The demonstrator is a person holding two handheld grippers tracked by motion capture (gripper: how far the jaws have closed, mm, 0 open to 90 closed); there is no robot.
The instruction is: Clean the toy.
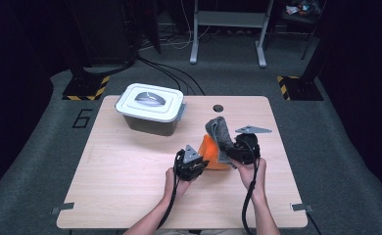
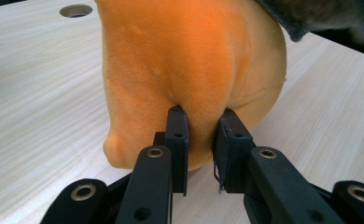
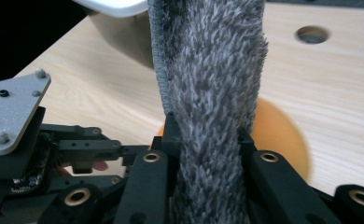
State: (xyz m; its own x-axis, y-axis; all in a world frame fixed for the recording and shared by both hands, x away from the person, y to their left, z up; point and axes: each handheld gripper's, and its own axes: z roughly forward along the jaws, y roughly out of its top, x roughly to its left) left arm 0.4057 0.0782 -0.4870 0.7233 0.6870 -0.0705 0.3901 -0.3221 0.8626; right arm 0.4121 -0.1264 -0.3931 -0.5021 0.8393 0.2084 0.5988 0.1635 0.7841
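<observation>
My left gripper (image 2: 199, 140) is pinched on a fold of the soft orange plush cloth (image 2: 194, 70), the pads dug into the nap so the fabric bulges above them. The cloth sits on the pale wooden table (image 1: 130, 166), in front of me and slightly right of centre, between my two hands. My right gripper (image 3: 208, 144) is clamped tight on a bunched strip of shaggy grey towel (image 3: 213, 70), which stands up from the jaws like a twisted rope. From above, the grey towel drapes over the orange cloth's far side, so the two are touching or overlapping there.

The main risk I see is that the two fabrics are tangled. If I lift the towel away, its pile could drag the orange cloth with it, or tug it out of my left pinch, since I hold only a small fold near the edge. Pulling hard the other way could let the plush slip from the pads. The towel grip is thick and twisted; it may loosen as the bundle unrolls.

The grey lidded plastic bin (image 1: 151, 108) stands well apart toward the far left of the table, so a wide swing with trailing fabric could brush it. My own cables hang near my forearms and might snag on the table edge.
</observation>
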